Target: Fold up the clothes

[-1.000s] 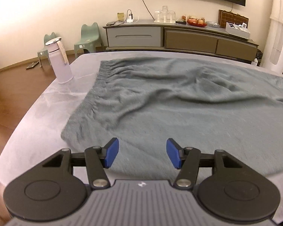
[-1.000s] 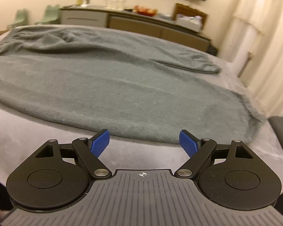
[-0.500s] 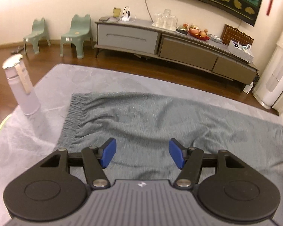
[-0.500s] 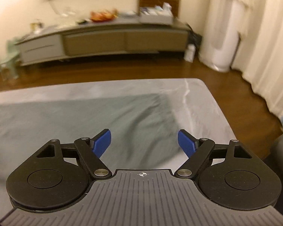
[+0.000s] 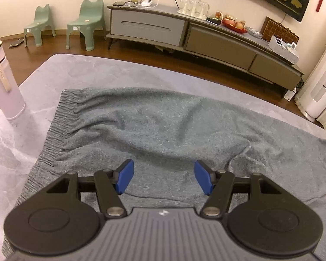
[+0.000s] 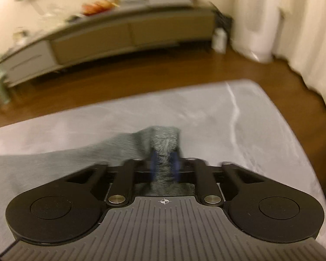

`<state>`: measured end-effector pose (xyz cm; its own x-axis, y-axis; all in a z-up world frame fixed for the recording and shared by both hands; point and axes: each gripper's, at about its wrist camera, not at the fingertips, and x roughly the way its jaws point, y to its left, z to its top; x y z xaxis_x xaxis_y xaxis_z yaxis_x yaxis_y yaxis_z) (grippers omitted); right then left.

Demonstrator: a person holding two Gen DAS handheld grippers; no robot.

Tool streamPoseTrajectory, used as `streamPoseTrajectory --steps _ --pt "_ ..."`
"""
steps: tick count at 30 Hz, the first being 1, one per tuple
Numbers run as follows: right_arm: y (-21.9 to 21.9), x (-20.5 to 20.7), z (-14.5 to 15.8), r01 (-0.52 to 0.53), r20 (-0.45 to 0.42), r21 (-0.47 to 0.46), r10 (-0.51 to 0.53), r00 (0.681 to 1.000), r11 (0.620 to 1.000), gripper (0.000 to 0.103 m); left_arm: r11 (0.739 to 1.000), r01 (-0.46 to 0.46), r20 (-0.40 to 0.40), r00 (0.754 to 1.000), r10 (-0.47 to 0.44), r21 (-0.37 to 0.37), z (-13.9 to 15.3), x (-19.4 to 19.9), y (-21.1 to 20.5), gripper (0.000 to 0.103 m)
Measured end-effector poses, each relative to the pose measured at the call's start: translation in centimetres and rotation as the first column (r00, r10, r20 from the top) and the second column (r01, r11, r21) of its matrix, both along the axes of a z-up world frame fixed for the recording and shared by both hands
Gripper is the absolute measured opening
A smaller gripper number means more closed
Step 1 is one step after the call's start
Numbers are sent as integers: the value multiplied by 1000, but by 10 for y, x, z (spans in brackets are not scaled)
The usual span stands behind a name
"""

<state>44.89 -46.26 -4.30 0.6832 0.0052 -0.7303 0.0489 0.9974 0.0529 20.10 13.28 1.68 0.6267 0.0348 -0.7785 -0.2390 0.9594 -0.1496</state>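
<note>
Right gripper point(image 6: 164, 166) pinched tight on the cuff end of the grey trousers point(image 5: 163, 130), left gripper point(image 5: 162, 178) spread wide and empty above the garment lying flat on the table point(image 5: 54, 69); folding judged barely begun, every fold outstanding.

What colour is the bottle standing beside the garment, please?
Pale lilac bottle, silver lid; clearest in the left wrist view.

bottle point(image 5: 4, 82), chairs point(image 5: 85, 25), sideboard point(image 5: 184, 32)

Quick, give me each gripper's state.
Left gripper: open, holding nothing, over the grey garment.
Right gripper: shut on the garment's end.
</note>
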Motion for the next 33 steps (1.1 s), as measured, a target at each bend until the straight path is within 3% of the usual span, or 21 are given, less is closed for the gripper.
streamPoseTrajectory --steps 2,4,7,9,11,13,16,18,21,25,29,30,33 --pt "-4 -56 38 -125 122 -4 125 985 992 7 1000 -3 19 1000 4 -12 3 -6 -1 63" --pt "-17 -131 75 -283 244 -53 287 926 958 7 999 -10 32 999 11 -35 5 -14 2 63" --pt "-49 -251 90 -395 231 -180 429 873 901 7 998 -16 23 1000 17 -67 3 -18 5 63" --pt "-73 -298 71 -355 150 -231 394 907 906 9 997 -6 14 1000 7 -79 -4 -13 4 63" --pt "-94 -317 47 -249 95 -187 270 958 950 20 996 -22 -16 1000 20 -84 -15 -8 3 63" --pt "-110 -333 27 -140 50 -115 146 988 984 22 993 -30 -35 999 26 -116 -24 -7 5 63" --pt "-111 -353 21 2 31 24 -3 1000 1000 35 984 -70 -37 997 65 -163 -29 -15 19 63" --pt "-112 -359 22 54 32 110 -58 998 992 35 971 -107 -34 994 102 -214 -33 -19 34 63" --pt "-114 -371 24 109 43 266 -124 991 958 43 931 -160 -26 987 160 -327 -39 -17 61 63" --pt "-125 -380 16 192 23 478 -230 973 857 52 893 -178 -12 982 191 -414 -40 7 75 63" --pt "-138 -380 -2 242 -34 638 -287 957 732 60 900 -174 -20 983 182 -400 -41 41 67 63" --pt "-138 -378 -5 251 -46 650 -293 955 717 60 905 -174 -22 984 179 -388 -41 48 65 63" --pt "-133 -371 -6 267 -63 636 -296 953 724 65 917 -161 -14 986 167 -365 -41 65 65 63"
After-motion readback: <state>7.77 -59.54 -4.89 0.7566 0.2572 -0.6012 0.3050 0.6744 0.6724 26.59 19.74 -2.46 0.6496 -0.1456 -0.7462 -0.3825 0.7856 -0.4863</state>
